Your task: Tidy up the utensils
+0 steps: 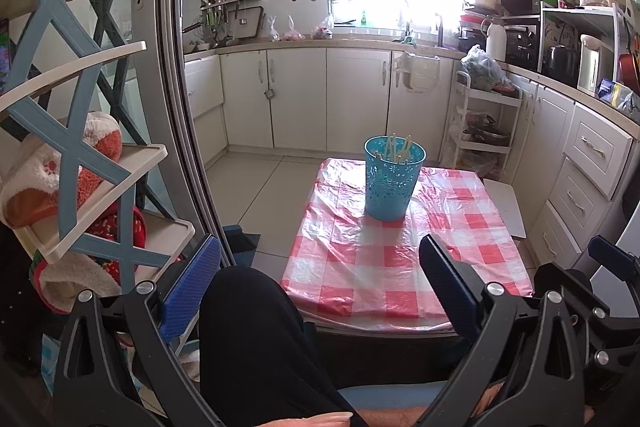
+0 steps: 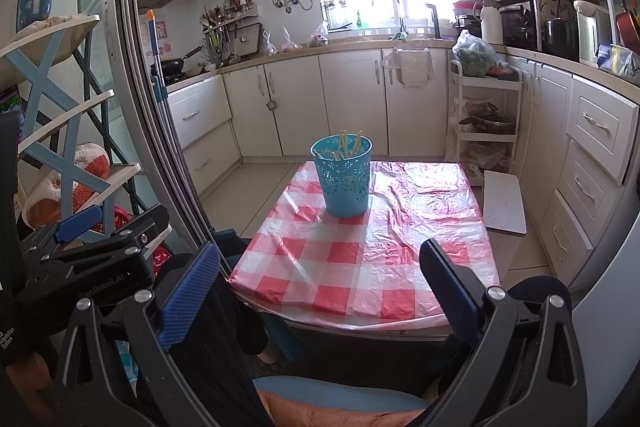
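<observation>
Left tool (image 1: 320, 291): jaws spread wide, nothing between them; held low in front of the near edge of the worktop, above a leg in black cloth (image 1: 256, 347).
Right tool (image 2: 320, 291): jaws also spread wide and empty; held before the near edge of the worktop, slightly toward its near left corner. Part of the other gripper's black body shows at the left of the right wrist view.
Worktop (image 1: 400, 267): a low table covered by a red-and-white checked plastic cloth, wrinkled, hanging a little over the near edge.
Blue basket (image 1: 394, 179): a turquoise perforated bin, upright on the worktop toward its far edge, well apart from both tools. In the right wrist view it stands nearer the far left corner (image 2: 342, 175).
Chopsticks (image 1: 398, 149): several pale sticks stand inside the basket, leaning, their tips just above the rim; the exact count cannot be told.
White board (image 2: 504, 203): lies flat just beside the right edge of the worktop.
Shelf rack (image 1: 80, 107): blue-and-cream, at the far left, holding plush slippers.
Kitchen cabinets (image 1: 296, 95): white, along the far wall under a bright window.
</observation>
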`<state>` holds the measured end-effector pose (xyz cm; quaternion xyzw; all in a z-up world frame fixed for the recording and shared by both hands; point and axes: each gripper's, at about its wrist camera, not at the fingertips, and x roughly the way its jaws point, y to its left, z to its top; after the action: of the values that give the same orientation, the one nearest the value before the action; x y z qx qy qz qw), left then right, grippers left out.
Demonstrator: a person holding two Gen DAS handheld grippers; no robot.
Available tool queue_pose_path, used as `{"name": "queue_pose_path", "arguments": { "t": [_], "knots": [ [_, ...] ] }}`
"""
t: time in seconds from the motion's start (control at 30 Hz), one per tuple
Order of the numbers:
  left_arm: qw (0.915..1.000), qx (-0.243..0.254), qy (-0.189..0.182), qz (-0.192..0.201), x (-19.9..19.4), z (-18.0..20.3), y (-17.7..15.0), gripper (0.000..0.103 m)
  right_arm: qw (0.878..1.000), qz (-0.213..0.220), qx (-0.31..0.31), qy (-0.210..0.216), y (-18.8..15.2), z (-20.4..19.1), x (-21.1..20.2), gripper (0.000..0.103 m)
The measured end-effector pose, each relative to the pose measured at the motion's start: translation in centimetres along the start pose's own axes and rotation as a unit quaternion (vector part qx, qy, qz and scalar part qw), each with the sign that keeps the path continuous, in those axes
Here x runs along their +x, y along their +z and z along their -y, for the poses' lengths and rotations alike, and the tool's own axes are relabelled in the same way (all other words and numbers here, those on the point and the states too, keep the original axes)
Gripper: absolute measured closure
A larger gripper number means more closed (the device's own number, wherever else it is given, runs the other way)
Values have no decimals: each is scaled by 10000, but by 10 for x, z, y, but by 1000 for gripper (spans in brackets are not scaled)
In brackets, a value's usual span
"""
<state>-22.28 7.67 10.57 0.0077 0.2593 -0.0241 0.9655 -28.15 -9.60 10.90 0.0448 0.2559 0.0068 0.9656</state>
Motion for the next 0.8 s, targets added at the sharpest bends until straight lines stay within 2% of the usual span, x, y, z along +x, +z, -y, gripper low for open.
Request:
{"name": "queue_pose_path", "arguments": {
  "t": [0.8],
  "knots": [
    [10000, 8, 1, 0, 0, -1, 0, 7, 10000, -40, 12, 15, -1, -1, 2, 7]
  ]
}}
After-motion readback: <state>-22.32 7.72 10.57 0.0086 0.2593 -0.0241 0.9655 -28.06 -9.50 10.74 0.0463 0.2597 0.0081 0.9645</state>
